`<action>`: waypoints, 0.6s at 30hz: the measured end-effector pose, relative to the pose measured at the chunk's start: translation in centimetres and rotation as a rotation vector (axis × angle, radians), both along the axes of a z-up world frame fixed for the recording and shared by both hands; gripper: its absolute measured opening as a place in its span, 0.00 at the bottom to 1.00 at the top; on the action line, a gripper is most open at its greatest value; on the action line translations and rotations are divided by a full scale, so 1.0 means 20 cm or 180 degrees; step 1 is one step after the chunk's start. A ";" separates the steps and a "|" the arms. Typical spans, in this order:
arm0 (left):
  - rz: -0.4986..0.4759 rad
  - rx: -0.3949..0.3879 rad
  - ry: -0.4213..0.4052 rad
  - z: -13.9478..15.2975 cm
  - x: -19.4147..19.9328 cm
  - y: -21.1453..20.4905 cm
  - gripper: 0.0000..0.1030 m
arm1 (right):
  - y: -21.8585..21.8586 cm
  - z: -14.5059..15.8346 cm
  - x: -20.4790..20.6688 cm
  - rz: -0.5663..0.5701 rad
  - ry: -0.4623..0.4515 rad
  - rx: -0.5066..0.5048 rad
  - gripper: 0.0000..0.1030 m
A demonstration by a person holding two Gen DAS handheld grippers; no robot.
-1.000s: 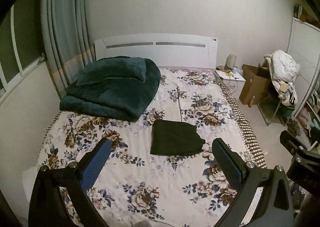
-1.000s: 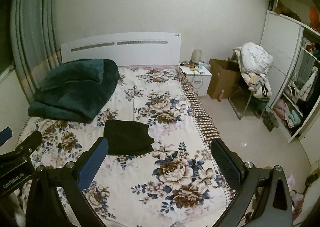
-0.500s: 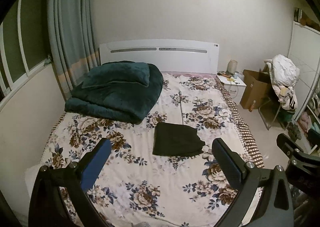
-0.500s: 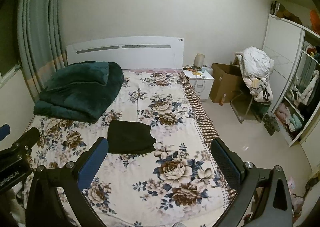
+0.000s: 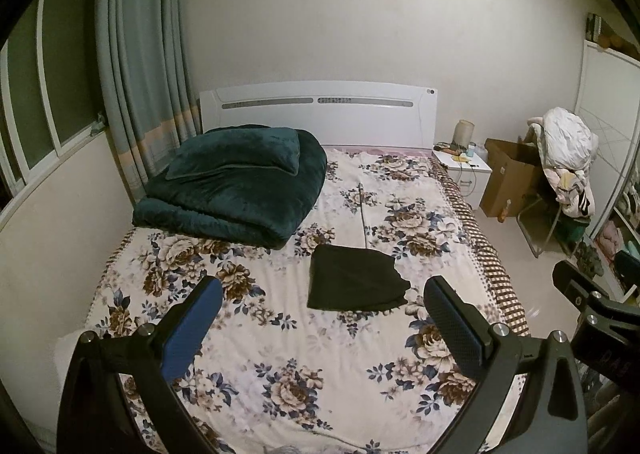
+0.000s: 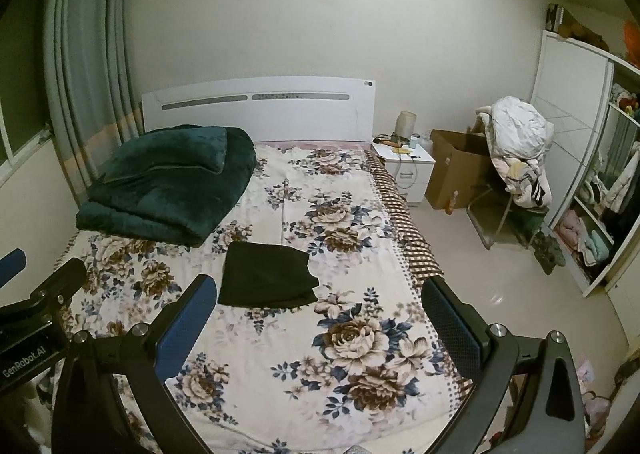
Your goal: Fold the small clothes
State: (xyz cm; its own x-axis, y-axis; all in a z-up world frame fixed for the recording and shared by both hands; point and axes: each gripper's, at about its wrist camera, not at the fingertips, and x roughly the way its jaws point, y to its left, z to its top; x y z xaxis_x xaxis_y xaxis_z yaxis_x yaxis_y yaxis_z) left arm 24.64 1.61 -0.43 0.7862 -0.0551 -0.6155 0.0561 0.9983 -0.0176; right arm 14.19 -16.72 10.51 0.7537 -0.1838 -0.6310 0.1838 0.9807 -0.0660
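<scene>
A small dark garment [image 5: 354, 278] lies folded into a flat rectangle in the middle of the floral bed sheet [image 5: 280, 334], also seen in the right wrist view as the same dark garment [image 6: 266, 276] on the sheet [image 6: 360, 334]. My left gripper [image 5: 322, 296] is held high above the foot of the bed, open, nothing between its fingers. My right gripper [image 6: 318, 294] hangs beside it, also open and empty. Both are well back from the garment.
A folded dark green blanket [image 5: 236, 182] sits at the head of the bed, left side, before the white headboard [image 5: 320, 110]. A nightstand [image 6: 404, 166], cardboard box [image 6: 452, 170], chair piled with clothes [image 6: 516, 158] and wardrobe [image 6: 592, 174] stand right of the bed.
Both grippers have drawn back and risen from the bed, so more of the wall and room shows. The garment has stayed put, and both stay open.
</scene>
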 end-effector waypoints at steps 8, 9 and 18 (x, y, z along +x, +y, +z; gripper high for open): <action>-0.0013 -0.0006 -0.0039 0.05 -0.04 0.03 1.00 | 0.01 0.03 0.00 0.0031 -0.0006 0.0014 1.00; -0.0017 -0.0003 -0.0045 0.06 -0.05 0.03 1.00 | 0.01 0.03 0.00 0.0030 -0.0005 0.0014 1.00; -0.0035 -0.0004 -0.0041 0.06 -0.05 0.01 1.00 | 0.03 0.02 -0.02 0.0018 -0.0017 0.0025 1.00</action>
